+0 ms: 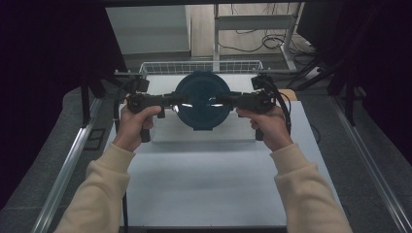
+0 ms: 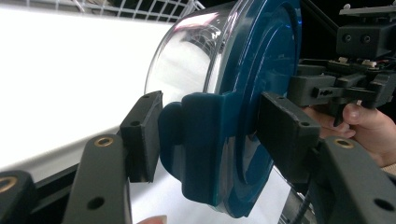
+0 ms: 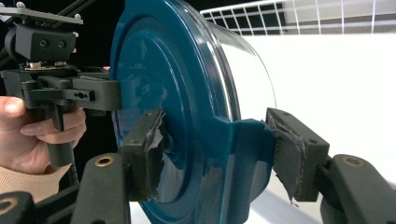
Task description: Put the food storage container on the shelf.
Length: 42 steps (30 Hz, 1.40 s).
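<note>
Right between the two grippers, up off the white desk (image 1: pixel 214 165), hangs a round clear container (image 1: pixel 201 99) with a dark teal lid (image 2: pixel 261 93). It's being carried from both sides at once. The left gripper (image 1: pixel 170 100) comes in from the left, the right gripper (image 1: pixel 232 100) from the right, and both point straight at each other across the lid.

The whole thing hinges on that symmetry. In the left gripper view its jaws are clamped on a teal side latch (image 2: pixel 205 144), one pad on the lid's top face and one on the body side. In the right gripper view the jaws pinch the opposite latch (image 3: pixel 247 149) the same way, and its pads look pretty chewed up.

From above, the lid faces up, so the container's axis runs vertical and the grip line runs level, left to right, through the middle. Neither hand is nearer; they're mirror images.

My read: any next move has to keep both hands level and the same way apart, or the tub tilts or a latch slips out. The wire basket (image 1: pixel 201 66) sits just behind it at the far edge of the desk, which may be where it's headed.
</note>
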Available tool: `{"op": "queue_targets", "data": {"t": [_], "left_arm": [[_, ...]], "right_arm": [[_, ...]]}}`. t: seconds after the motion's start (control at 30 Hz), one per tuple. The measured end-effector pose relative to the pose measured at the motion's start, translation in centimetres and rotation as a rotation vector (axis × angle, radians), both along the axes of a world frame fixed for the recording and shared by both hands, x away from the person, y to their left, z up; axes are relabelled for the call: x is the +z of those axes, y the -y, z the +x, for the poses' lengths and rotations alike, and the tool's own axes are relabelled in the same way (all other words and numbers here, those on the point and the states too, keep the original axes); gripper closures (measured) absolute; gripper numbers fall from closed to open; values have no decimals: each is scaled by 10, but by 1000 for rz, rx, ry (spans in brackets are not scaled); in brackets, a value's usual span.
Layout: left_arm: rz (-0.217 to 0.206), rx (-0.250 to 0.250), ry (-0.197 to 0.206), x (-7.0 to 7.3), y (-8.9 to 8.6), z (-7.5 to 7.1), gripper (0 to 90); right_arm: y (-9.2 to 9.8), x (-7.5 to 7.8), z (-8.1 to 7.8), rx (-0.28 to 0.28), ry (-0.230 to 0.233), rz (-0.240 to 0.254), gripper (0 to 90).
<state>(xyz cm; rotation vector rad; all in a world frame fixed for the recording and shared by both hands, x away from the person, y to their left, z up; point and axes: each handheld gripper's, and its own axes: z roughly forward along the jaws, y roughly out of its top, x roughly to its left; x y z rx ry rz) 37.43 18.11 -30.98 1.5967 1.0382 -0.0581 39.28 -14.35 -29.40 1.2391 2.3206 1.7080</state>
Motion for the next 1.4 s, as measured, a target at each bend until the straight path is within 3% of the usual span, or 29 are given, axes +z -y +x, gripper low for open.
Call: {"op": "queue_targets", "data": {"t": [0.43,0.67,0.97,1.17,1.4], "left_arm": [[-17,27,-2,13,-11,34,412],[-17,42,-36,3,-15,47,411],[-14,43,-64,-7,-13,54,407],[-41,56,-86,-9,-11,62,410],[-108,84,-140,-18,-12,78,401]], "right_arm": [[-14,22,42,15,-9,-14,396],[-18,11,62,33,-31,-19,396],[-18,1,68,26,-65,-20,395],[-14,-5,74,4,-87,15,395],[-14,-11,86,-57,-160,67,386]]}}
